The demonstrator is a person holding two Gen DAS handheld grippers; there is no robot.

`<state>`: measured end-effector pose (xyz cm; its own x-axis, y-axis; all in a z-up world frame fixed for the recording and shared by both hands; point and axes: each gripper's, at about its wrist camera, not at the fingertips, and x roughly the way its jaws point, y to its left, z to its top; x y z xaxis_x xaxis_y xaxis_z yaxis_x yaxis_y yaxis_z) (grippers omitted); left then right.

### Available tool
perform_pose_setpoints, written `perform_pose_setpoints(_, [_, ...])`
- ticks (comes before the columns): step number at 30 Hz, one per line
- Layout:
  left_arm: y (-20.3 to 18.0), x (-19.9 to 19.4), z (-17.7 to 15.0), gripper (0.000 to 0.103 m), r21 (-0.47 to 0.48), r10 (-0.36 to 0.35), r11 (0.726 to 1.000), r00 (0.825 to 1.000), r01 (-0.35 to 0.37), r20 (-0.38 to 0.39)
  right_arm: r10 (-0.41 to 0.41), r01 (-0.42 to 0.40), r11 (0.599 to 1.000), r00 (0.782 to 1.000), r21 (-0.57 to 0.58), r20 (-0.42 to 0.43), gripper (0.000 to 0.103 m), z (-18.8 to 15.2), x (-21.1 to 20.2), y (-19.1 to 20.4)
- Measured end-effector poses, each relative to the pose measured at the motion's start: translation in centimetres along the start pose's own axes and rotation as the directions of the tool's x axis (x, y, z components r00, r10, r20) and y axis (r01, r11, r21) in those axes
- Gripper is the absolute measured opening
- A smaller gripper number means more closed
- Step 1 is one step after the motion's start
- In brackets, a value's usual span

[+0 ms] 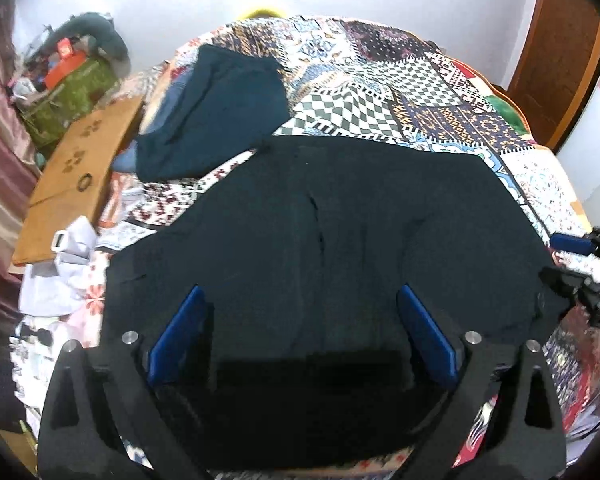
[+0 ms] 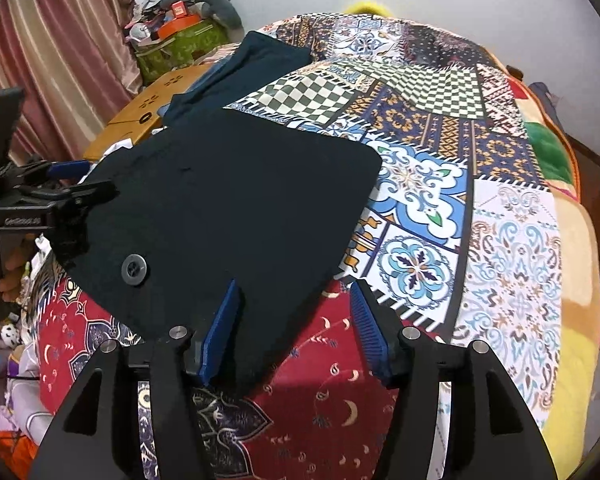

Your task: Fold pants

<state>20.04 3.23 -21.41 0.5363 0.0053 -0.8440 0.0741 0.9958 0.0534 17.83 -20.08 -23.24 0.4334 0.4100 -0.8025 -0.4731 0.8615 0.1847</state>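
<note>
Black pants (image 1: 320,220) lie folded flat on the patchwork bedspread (image 1: 400,92). My left gripper (image 1: 300,292) hovers over their near part, its blue pads wide apart and nothing pressed between them. In the right wrist view the pants (image 2: 228,200) show a grey button (image 2: 134,269) near their left edge. My right gripper (image 2: 295,284) stands open at their near right corner; the left pad overlaps the cloth and the right pad is over the bedspread (image 2: 420,208). Each gripper shows in the other's view: the right gripper (image 1: 580,276) and the left gripper (image 2: 60,200).
A second dark teal garment (image 1: 220,112) lies folded at the bed's far left. Beside the bed stand a low wooden table (image 1: 72,168) and a cluttered green box (image 1: 72,92). White cloth (image 1: 60,264) lies at the bed's left edge. Pink curtains (image 2: 60,40) hang behind.
</note>
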Motion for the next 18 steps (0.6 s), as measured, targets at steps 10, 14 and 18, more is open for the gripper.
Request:
perform_pose_setpoints(10, [6.0,-4.8,-2.1,0.098,-0.172,0.078,0.983,0.994,-0.064,0.075,-0.014,0.016,1.0,0.995,-0.019,0.101,0.054,2.6,-3.1,1.7])
perform_pose_setpoints(14, [10.3,-6.2,-3.2,0.098,-0.32,0.062,0.947,0.994,-0.031,0.088,0.013,-0.005,0.999,0.988,-0.054,0.152,0.054,4.1,-3.9,3.5])
perform_pose_setpoints(18, [13.6,-5.7,-5.4,0.098,-0.443,0.024,0.896,0.999,0.0,0.047,0.052,-0.039,0.996,0.985,-0.084,0.165,0.054,5.3,-3.1,5.3])
